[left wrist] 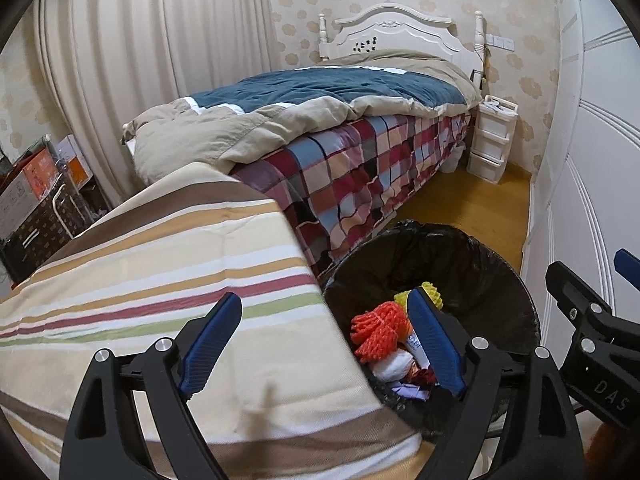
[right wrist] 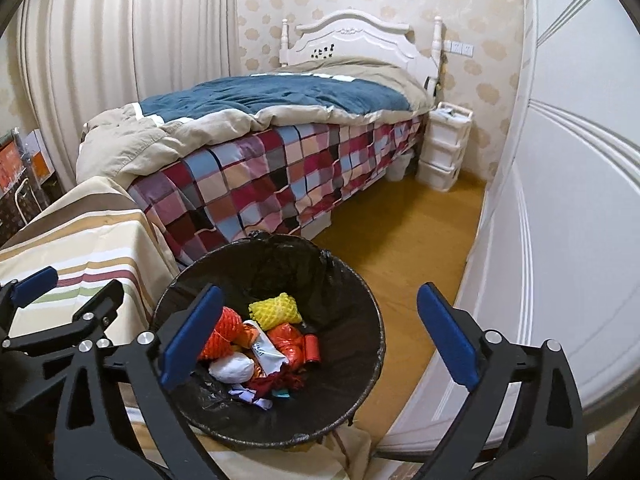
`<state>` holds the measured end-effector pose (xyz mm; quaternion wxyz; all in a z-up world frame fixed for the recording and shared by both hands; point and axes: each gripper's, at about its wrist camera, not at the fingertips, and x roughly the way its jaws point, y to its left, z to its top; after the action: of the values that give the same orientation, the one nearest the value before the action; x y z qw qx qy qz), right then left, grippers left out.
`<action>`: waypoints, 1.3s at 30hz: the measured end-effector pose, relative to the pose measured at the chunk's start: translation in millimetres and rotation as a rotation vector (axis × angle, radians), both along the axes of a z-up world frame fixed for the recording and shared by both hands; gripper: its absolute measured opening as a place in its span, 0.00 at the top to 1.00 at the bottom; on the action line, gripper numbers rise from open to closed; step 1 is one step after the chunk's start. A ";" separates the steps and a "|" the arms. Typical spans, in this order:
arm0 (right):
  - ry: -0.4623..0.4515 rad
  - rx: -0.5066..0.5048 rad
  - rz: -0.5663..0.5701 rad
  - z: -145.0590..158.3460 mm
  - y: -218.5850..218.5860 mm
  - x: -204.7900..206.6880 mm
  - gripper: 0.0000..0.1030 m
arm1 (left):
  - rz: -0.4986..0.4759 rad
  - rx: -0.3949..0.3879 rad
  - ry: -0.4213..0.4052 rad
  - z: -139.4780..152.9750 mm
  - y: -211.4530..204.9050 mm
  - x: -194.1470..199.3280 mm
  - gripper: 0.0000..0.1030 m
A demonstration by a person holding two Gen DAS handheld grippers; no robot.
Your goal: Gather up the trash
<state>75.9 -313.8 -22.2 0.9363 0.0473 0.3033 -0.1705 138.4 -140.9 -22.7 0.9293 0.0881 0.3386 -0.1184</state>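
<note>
Both the left gripper and right gripper hang wide open and empty-jawed above the round black-lined trash bin holding orange, yellow and white litter.

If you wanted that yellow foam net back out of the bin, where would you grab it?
Take the yellow foam fruit net across its short width, coming straight down from above. It lies on top of the other trash in the black-lined round bin, and its soft mesh should squash between the jaws.

Both tongs agape, empty.
</note>
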 end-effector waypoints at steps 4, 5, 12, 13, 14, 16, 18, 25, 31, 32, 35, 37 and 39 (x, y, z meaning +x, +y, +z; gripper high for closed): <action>-0.009 -0.005 0.003 1.7 6.6 -10.6 0.05 | 0.024 -0.007 -0.015 6.2 13.8 -12.2 0.17; -0.010 -0.002 0.005 2.4 8.3 -12.7 0.05 | 0.027 -0.009 -0.018 7.3 17.1 -15.5 0.17; -0.016 0.008 0.030 10.5 27.4 -36.6 0.05 | 0.069 -0.032 -0.051 21.5 45.1 -44.7 0.16; -0.017 0.012 0.034 11.1 29.0 -39.3 0.05 | 0.074 -0.036 -0.054 23.2 49.0 -49.2 0.15; -0.018 0.016 0.039 11.7 30.6 -42.1 0.05 | 0.078 -0.041 -0.055 24.4 52.3 -52.8 0.15; -0.023 0.022 0.052 14.9 35.9 -49.0 0.05 | 0.089 -0.052 -0.057 27.6 60.7 -61.2 0.15; -0.030 0.017 0.061 19.2 42.0 -56.3 0.05 | 0.098 -0.060 -0.058 30.1 67.5 -66.8 0.15; -0.057 0.017 0.079 31.2 55.1 -74.7 0.05 | 0.135 -0.071 -0.093 40.2 87.1 -87.5 0.15; -0.081 0.025 0.083 39.9 61.4 -91.4 0.05 | 0.154 -0.073 -0.105 43.6 97.5 -103.3 0.15; -0.086 0.023 0.084 42.2 62.7 -95.0 0.05 | 0.156 -0.072 -0.106 43.7 98.4 -105.7 0.15; -0.101 0.031 0.085 47.1 63.8 -102.9 0.05 | 0.155 -0.069 -0.114 45.0 100.0 -113.4 0.14; -0.110 0.033 0.088 50.0 65.3 -108.5 0.05 | 0.154 -0.070 -0.118 46.4 100.7 -118.2 0.14; -0.115 0.028 0.089 51.5 67.0 -112.6 0.05 | 0.153 -0.080 -0.117 47.9 102.8 -123.2 0.14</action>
<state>-36.7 -246.8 29.3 0.9581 0.0565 0.2534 -0.1212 15.2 -38.0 25.3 0.9565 0.0315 0.2847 -0.0551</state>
